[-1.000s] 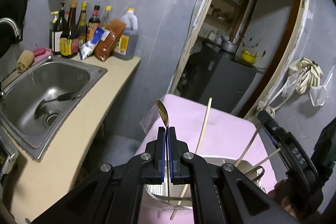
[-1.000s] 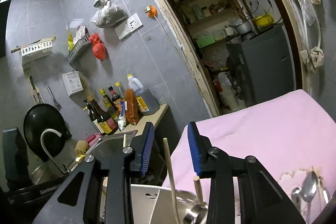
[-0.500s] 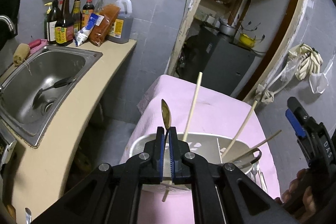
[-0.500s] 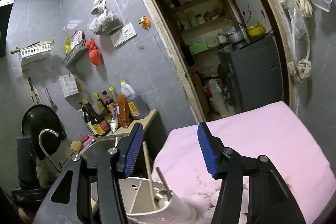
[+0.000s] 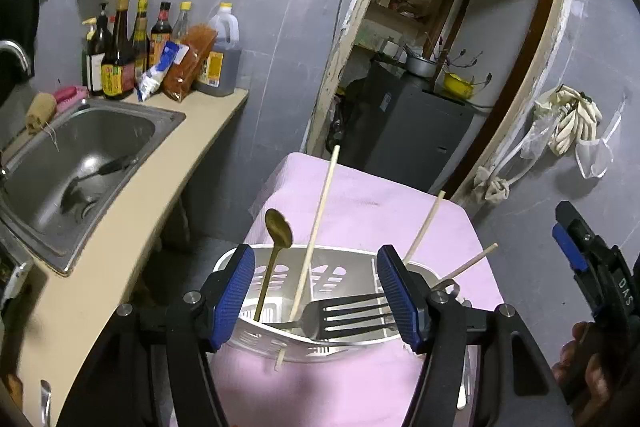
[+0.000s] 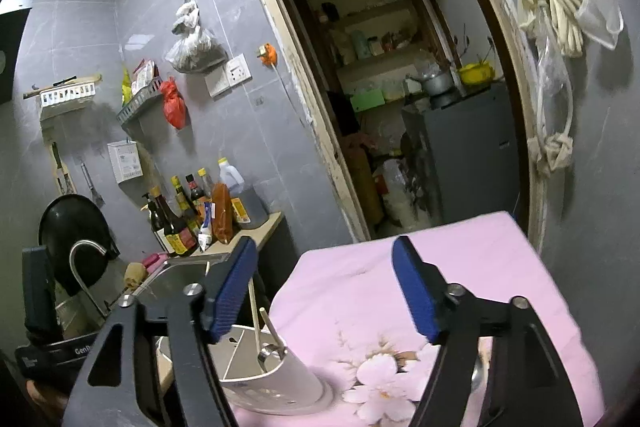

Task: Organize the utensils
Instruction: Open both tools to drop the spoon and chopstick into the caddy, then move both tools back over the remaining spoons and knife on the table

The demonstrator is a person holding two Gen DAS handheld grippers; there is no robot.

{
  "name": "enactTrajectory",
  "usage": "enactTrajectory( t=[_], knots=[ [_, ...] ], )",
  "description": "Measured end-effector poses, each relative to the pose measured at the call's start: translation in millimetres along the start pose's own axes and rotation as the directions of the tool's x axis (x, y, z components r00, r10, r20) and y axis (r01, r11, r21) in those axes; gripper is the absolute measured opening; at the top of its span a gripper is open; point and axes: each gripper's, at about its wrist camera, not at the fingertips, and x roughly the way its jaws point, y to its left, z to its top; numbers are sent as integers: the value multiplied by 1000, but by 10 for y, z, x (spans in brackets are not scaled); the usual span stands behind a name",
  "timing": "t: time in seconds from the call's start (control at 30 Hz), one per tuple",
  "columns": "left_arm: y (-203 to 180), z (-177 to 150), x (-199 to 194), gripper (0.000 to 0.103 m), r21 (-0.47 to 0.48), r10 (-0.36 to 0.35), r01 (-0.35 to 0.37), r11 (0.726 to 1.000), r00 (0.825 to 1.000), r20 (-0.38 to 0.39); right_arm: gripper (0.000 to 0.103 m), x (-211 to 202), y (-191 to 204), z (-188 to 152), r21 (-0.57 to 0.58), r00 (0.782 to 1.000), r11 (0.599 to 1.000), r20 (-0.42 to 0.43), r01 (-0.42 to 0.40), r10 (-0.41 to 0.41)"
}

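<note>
**A:** What sits at the far left?

**B:** In the left wrist view, a steel sink is set into a beige counter, with a dark ladle lying in the basin. Behind it a row of sauce bottles stands against the grey tiled wall.

**A:** And moving toward the middle?

**B:** A table under a pink cloth. On it stands a white slotted utensil caddy. A brass-coloured spoon stands in its left compartment, bowl upward, next to a long wooden chopstick that leans up and away. A black slotted spatula lies across the caddy's near rim. Two more chopsticks lean out of the right side.

**A:** What is the left gripper doing?

**B:** The left gripper hovers just in front of the caddy. Its blue-padded jaws have just been opening and now stand well apart. The spoon and the chopstick appear between the pads, but neither pad presses on them.

**A:** And on the right?

**B:** The right gripper, seen through its own camera, is above the pink cloth with the caddy low to its left. Its jaws have also just been opening; nothing is between them. In the left wrist view it shows at the right edge, held by a person's hand. Beyond is an open doorway to a storeroom with shelves.
</note>
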Motion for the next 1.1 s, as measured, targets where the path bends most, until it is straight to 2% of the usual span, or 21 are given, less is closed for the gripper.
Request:
enactTrajectory(
  t=[0.1,0.27,0.33,0.53,0.87,1.1],
  knots=[
    [-98,25,-89,66,18,5,-5,1000,999,37,72,-131,-51,80,-27,1000,1000,18,12,-11],
    [-393,44,-277,84,61,13,-22,998,989,148,86,-354,-167,224,-78,998,996,45,50,-46],
    [-515,51,-314,90,85,16,-32,996,983,181,96,-437,-233,281,-101,996,992,48,77,-73],
    [-960,-7,-394,99,159,7,-53,986,962,274,101,-613,-517,417,-123,986,978,53,166,-161],
    [-1570,-233,-305,100,214,-60,4,977,966,252,101,-780,-1129,498,-135,969,959,41,247,-244],
    [-1844,-496,-117,100,260,-55,-3,966,975,215,101,-695,-1515,304,-118,956,950,-10,290,-293]
  ],
)
